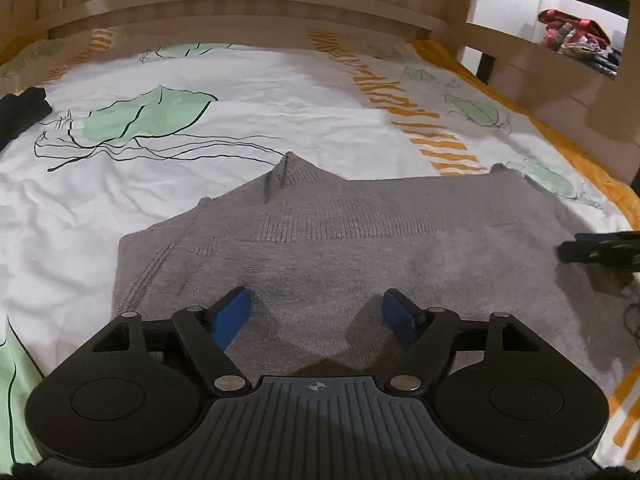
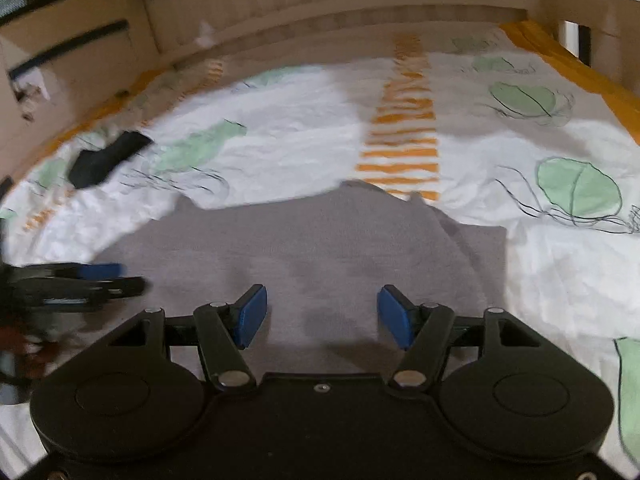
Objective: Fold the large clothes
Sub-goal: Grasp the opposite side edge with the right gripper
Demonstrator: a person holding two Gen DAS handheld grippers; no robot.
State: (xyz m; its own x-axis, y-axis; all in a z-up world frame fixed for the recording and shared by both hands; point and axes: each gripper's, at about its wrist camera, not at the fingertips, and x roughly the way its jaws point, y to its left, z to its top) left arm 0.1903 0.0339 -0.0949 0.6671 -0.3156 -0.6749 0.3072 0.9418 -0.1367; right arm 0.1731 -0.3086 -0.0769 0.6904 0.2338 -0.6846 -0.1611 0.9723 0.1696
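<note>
on bedsheet [image 1: 248,128]: grey sweater [image 1: 360,240], folded.

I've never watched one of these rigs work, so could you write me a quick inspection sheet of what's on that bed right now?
Surface: bed with a wrinkled white sheet printed with green leaves and orange stripes.
Job's things: grey knitted sweater spread flat, one peak of fabric raised at its far edge.
Clutter: dark folded cloth at the far left of the sheet.
Grippers: left gripper and right gripper both open, blue pads over the sweater, holding nothing.
Cables: thin dark wire at the right edge, unclear.
Surroundings: wooden headboard; shelf with colourful items.
</note>
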